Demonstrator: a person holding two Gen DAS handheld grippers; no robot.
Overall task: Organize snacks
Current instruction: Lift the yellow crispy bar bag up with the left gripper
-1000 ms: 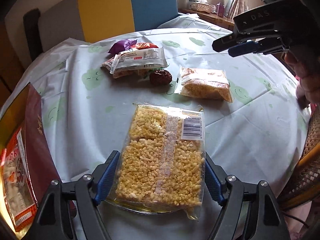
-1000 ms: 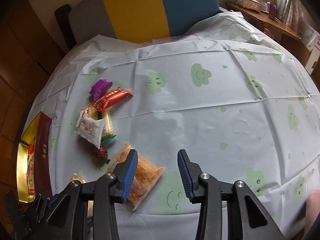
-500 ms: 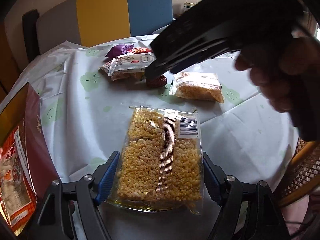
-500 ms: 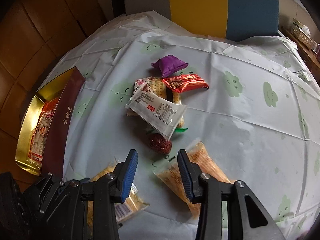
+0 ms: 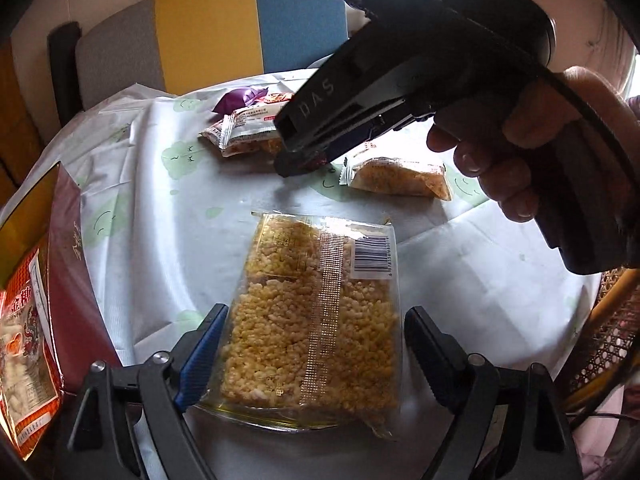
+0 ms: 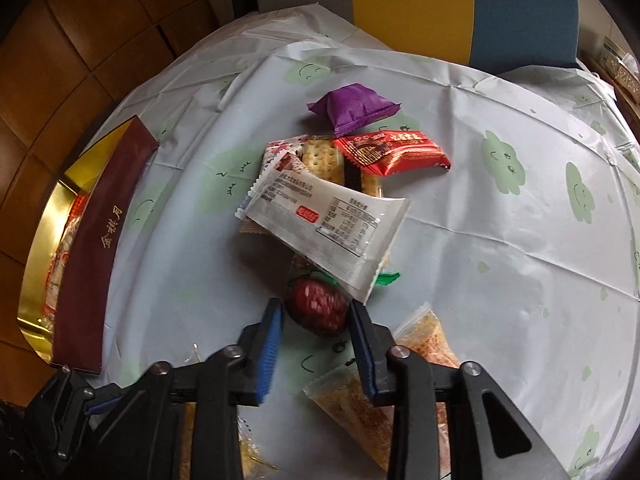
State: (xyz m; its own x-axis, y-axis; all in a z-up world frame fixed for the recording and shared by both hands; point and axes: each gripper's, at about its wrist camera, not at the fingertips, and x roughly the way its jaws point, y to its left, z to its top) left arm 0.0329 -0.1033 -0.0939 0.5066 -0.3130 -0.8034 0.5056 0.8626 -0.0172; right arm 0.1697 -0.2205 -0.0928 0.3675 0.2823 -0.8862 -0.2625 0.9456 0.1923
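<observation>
My left gripper (image 5: 312, 344) is open, its fingers on either side of a clear pack of yellow puffed-rice bars (image 5: 316, 312) lying on the table. My right gripper (image 6: 316, 320) is open around a dark red wrapped date (image 6: 318, 306), fingers close beside it. It shows from the side in the left wrist view (image 5: 304, 160). Behind the date lie a white packet (image 6: 324, 220), a cracker pack (image 6: 320, 158), a red packet (image 6: 394, 152) and a purple packet (image 6: 352, 108). An orange crumb pack (image 6: 360, 396) lies under the right finger.
A maroon and gold box (image 6: 96, 248) holding a red snack bag (image 5: 24, 352) stands at the table's left edge. A yellow, blue and grey chair (image 5: 224, 36) is behind the table. A wicker chair (image 5: 600, 336) is at the right.
The right gripper has swung left and dropped down over the pile, ending with its fingers around the red date. The left gripper has stayed around the puffed-rice pack.
</observation>
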